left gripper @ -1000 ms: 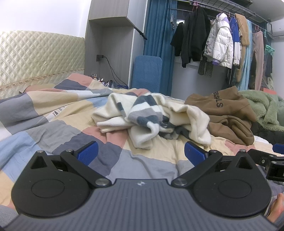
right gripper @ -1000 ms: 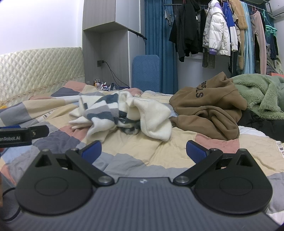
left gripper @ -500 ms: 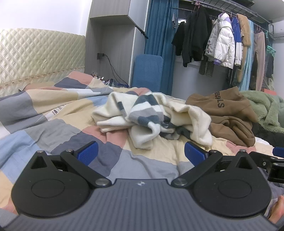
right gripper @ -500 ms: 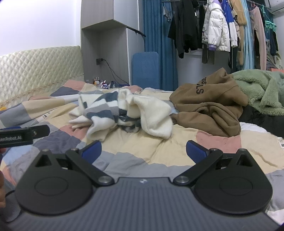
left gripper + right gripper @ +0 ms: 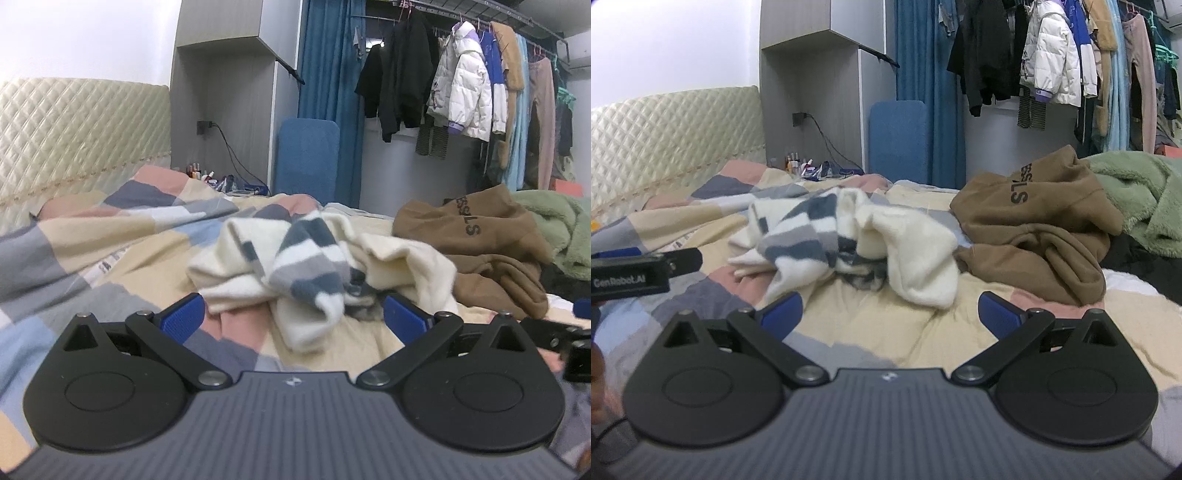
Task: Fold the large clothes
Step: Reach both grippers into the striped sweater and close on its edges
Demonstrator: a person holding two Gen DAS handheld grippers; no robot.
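At the centre of both views, a crumpled cream sweater with grey stripes (image 5: 314, 266) lies on a patchwork quilt (image 5: 110, 240), a brown hoodie (image 5: 1034, 236) just beside it at right. The left gripper (image 5: 291, 317) and right gripper (image 5: 890, 314) hover low, fingers spread wide, holding nothing. Grabbing the bunched heap blindly could pinch several layers or quilt, or drag the hoodie along.
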